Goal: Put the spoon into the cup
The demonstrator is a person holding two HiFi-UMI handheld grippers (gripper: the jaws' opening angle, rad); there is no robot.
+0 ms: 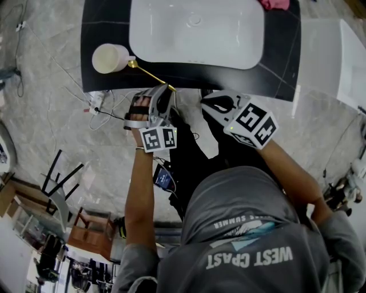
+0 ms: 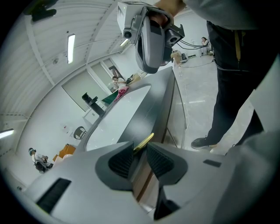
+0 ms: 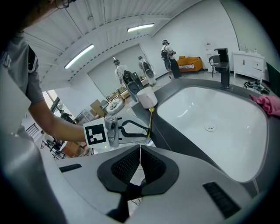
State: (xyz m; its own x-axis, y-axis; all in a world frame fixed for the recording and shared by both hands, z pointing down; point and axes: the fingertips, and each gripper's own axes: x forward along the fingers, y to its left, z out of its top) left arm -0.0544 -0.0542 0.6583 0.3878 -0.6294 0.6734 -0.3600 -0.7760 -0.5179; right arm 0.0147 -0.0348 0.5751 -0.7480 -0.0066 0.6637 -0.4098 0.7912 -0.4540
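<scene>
A cream cup [image 1: 110, 58] stands at the left end of the black counter [image 1: 280, 63]. A gold spoon [image 1: 150, 74] lies on the counter, bowl beside the cup and handle reaching the front edge. My left gripper [image 1: 166, 95] is at that handle end. In the left gripper view the handle tip [image 2: 143, 142] lies between the jaws, which stand apart with a gap showing, so the gripper is open. The right gripper view shows the cup [image 3: 147, 97], the spoon [image 3: 150, 122] and the left gripper [image 3: 144, 133]. My right gripper [image 1: 209, 103] hangs before the counter edge, shut and empty.
A white sink [image 1: 171, 52] fills the middle of the counter, with a black faucet [image 3: 224, 65] behind it and a pink cloth [image 1: 274, 4] at the far right corner. Cables and a power strip [image 1: 96, 105] lie on the floor below the counter's left end.
</scene>
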